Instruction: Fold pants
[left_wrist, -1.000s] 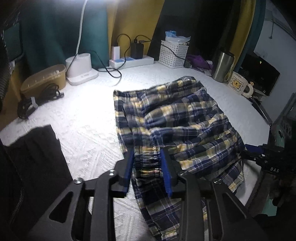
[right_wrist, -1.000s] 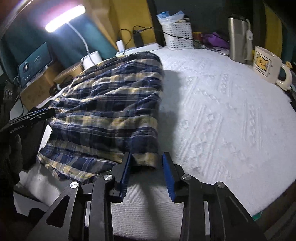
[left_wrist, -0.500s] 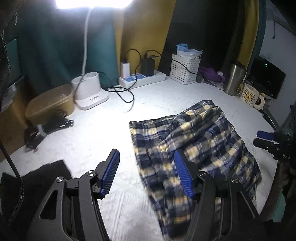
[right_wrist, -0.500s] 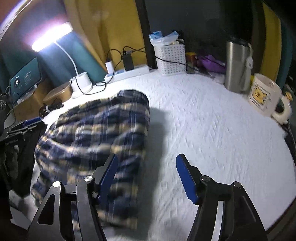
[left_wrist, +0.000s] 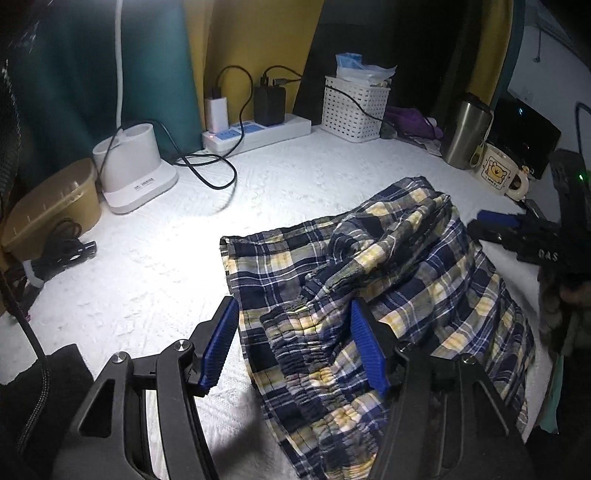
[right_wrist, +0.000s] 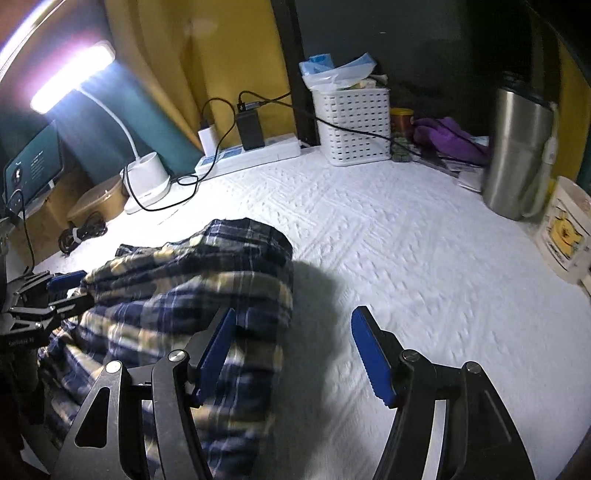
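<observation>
Lying lower centre, the pants look soft, light, floppy; best pinched at the waistband; left gripper and right gripper spread, empty.

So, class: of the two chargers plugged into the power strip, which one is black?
The bigger black charger block on the right; the smaller white charger sits left of it.

Home: mug, desk lamp

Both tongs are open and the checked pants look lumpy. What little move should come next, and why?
Probably lower the left tongs onto the bunched waistband of the plaid pants and pinch it. Both the left and the right tongs hold nothing, and the fold lies rumpled, so it likely needs straightening.
</observation>
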